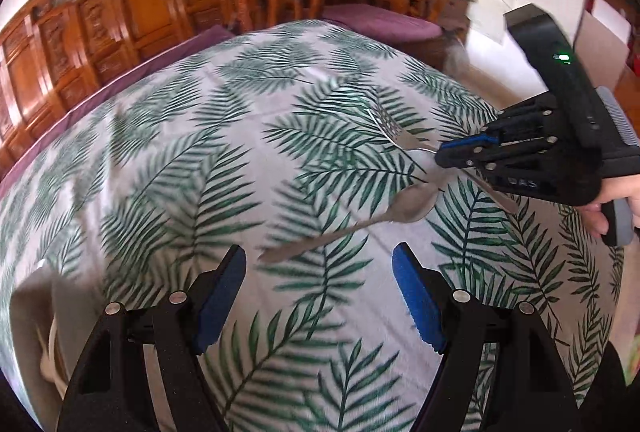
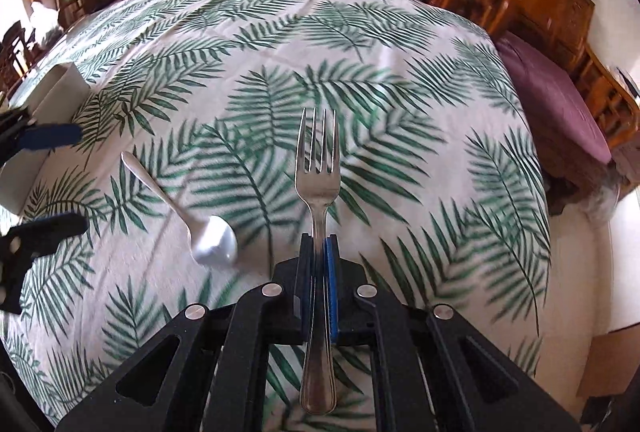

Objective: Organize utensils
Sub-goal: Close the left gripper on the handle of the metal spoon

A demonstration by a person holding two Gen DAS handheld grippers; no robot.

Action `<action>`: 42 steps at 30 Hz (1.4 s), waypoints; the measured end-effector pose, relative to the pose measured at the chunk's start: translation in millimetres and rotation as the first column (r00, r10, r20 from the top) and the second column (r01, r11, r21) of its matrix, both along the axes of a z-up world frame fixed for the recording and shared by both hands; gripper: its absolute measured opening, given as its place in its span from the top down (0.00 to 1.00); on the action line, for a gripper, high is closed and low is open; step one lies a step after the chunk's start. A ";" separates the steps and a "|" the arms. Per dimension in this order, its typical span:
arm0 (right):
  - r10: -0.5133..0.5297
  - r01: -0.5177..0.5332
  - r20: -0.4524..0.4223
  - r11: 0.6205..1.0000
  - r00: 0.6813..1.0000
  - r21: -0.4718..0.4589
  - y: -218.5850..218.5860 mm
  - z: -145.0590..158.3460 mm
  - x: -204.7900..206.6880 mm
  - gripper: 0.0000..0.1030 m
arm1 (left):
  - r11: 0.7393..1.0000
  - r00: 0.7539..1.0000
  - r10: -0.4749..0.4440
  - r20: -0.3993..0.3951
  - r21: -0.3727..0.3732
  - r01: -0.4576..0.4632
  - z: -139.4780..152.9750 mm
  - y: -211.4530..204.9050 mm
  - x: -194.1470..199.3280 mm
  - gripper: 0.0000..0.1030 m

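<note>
My right gripper [image 2: 319, 244] is shut on a metal fork [image 2: 318, 167], tines pointing forward, held above the leaf-print tablecloth. The same gripper [image 1: 440, 153] and fork [image 1: 394, 129] show at the right of the left wrist view. A metal spoon [image 1: 348, 224] lies on the cloth just ahead of my left gripper [image 1: 320, 272], which is open and empty. The spoon [image 2: 192, 216] also lies left of the fork in the right wrist view, with my left gripper's fingers [image 2: 48, 135] at the left edge.
A white open tray [image 2: 48, 111] stands at the table's left side; its rim also shows in the left wrist view [image 1: 48, 332]. Carved wooden chairs [image 1: 160, 3] with purple cushions [image 2: 552, 99] ring the table's far edge.
</note>
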State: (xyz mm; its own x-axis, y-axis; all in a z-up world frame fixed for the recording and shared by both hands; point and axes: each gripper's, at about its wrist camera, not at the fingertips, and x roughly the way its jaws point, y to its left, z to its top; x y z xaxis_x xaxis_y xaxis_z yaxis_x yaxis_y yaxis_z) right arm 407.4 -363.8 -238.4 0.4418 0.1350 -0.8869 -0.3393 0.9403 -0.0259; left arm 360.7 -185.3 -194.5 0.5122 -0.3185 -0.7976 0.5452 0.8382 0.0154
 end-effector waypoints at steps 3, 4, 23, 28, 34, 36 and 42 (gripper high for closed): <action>-0.011 0.011 -0.003 1.000 1.000 0.006 -9.1 -2.6 -8.1 0.92 | 0.998 0.998 -0.058 -0.034 0.022 0.059 -8.5 -12.2 12.0 0.31; -0.011 0.011 -0.004 1.000 1.000 0.010 -11.8 -3.1 -11.7 0.92 | 0.997 0.996 -0.073 -0.046 0.032 0.074 -12.3 -16.3 15.7 0.34; 0.001 -0.001 0.003 0.999 1.000 0.037 -26.7 -4.6 -26.9 0.92 | 0.986 0.981 -0.124 -0.152 0.091 0.139 -30.3 -41.0 37.4 0.87; -0.002 0.002 0.005 0.999 1.000 0.036 -26.1 -4.8 -27.3 0.92 | 0.977 0.976 -0.148 -0.157 0.131 0.169 -31.1 -44.3 27.8 0.96; 0.001 -0.001 0.005 1.000 1.000 0.031 -25.7 -4.9 -28.5 0.92 | 0.983 0.985 -0.100 -0.142 0.141 0.121 -30.0 -42.7 26.6 1.00; 0.001 -0.001 0.005 1.000 1.000 0.030 -25.2 -4.9 -29.3 0.92 | 0.987 0.986 -0.080 -0.146 0.129 0.099 -29.1 -39.7 27.0 1.00; 0.001 -0.001 0.007 1.000 1.000 0.027 -24.3 -5.0 -30.3 0.92 | 0.990 0.990 -0.058 -0.131 0.120 0.073 -22.6 -37.1 26.6 1.00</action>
